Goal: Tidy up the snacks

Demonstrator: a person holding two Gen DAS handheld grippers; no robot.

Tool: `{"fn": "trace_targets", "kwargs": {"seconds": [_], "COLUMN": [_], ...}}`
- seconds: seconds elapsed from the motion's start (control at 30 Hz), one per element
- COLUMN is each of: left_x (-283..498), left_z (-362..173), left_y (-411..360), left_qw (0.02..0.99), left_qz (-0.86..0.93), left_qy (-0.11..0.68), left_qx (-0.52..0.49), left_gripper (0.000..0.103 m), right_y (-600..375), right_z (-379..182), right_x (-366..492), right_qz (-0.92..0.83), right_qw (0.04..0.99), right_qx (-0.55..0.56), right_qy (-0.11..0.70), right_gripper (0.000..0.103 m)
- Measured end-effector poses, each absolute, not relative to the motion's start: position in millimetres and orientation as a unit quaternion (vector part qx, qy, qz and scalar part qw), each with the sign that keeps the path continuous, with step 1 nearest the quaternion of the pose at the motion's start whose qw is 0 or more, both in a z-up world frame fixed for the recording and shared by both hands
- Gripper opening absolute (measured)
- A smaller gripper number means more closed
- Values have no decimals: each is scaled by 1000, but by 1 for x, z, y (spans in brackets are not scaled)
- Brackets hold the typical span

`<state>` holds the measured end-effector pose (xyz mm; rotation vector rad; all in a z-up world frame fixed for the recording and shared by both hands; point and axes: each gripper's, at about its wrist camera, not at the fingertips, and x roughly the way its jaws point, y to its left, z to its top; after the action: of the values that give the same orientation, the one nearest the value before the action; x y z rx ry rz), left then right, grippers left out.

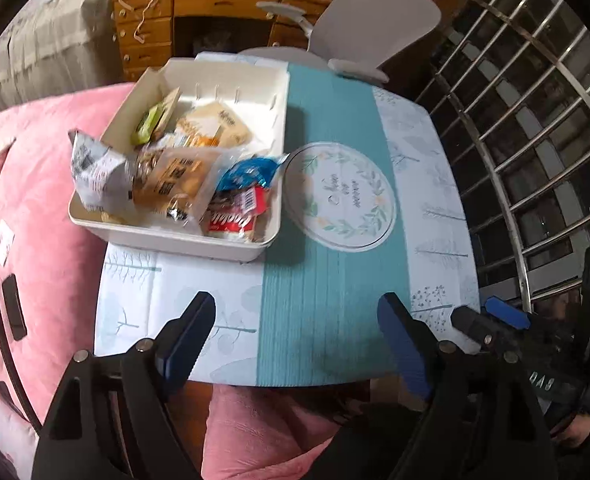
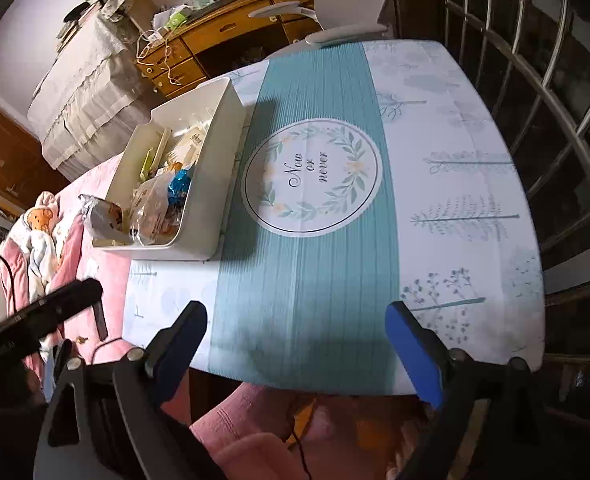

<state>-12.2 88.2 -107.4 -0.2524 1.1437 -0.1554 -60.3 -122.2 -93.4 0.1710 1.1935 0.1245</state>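
Note:
A white plastic bin (image 1: pixel 273 152) stands on the left side of the small table (image 1: pixel 435 184) and holds several snack packets: a silver one (image 1: pixel 95 168) sticking over its left rim, a tan one (image 1: pixel 167 180), a blue one (image 1: pixel 249 172) and a red one (image 1: pixel 235 220). The bin also shows in the right wrist view (image 2: pixel 207 184). My left gripper (image 1: pixel 299 328) is open and empty above the table's near edge. My right gripper (image 2: pixel 299 336) is open and empty, also at the near edge. The right gripper shows in the left wrist view (image 1: pixel 491 320) at the right.
The table has a teal and white cloth with a round printed emblem (image 2: pixel 311 178). A pink bed cover (image 1: pixel 35 200) lies to the left. A metal window grille (image 2: pixel 555 120) is on the right. A grey chair (image 1: pixel 375 20) and a wooden desk (image 1: pixel 167 12) stand behind.

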Motion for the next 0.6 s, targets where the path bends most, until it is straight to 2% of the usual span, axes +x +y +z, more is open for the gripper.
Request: {"fn": "trace_targets", "kwargs": {"seconds": [0.17, 0.4, 0.6], "left_x": [-8, -21, -39], "left_z": [-77, -32, -24], "left_y": [67, 36, 33], "left_qw": [842, 867, 880], "left_qz": [-96, -110, -69], "left_qy": [519, 479, 465], "left_qx": [-113, -81, -67], "left_gripper": [87, 90, 93], "right_y": [-121, -134, -136], "right_z": [-58, -12, 3], "right_x": [-76, -97, -117], "right_qz": [67, 49, 17], "right_qw": [840, 856, 870], "right_qx": [38, 67, 76], "right_qy": [537, 511, 487], "right_gripper": [94, 95, 98]}}
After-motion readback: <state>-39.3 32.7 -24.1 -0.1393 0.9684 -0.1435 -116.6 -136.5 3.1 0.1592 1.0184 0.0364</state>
